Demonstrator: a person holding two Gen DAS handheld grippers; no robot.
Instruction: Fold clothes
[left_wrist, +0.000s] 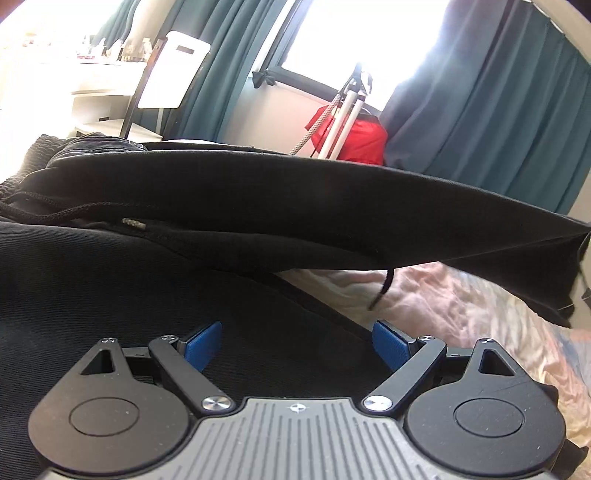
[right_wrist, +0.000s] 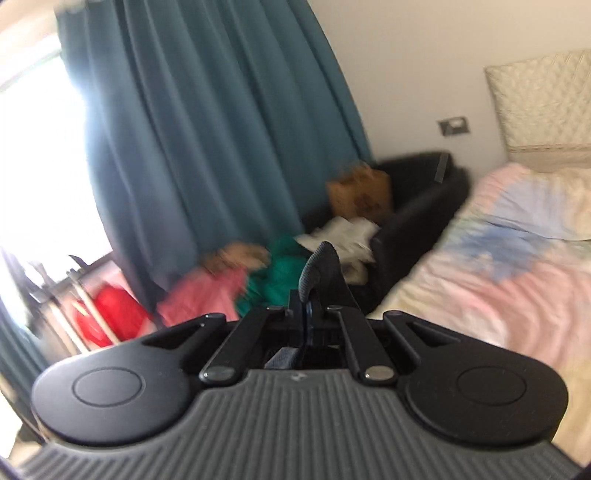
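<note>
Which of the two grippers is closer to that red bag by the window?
Hard to say. The left gripper, open, rests low over the black garment, with the red bag beyond it. The right gripper, shut on black fabric, sees it off left.

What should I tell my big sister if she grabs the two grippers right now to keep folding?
Left gripper: jaws wide open, holding nothing, hovering over the black knit garment spread on the bed with the pastel tie-dye sheet.
Right gripper: shut on a strip of black fabric that sticks up between its fingers.
One edge of the black garment is lifted across in mid-air; its black drawstring lies loose.
Done: an edge is picked up. Left: lay it over, smooth it, finish folding.
</note>
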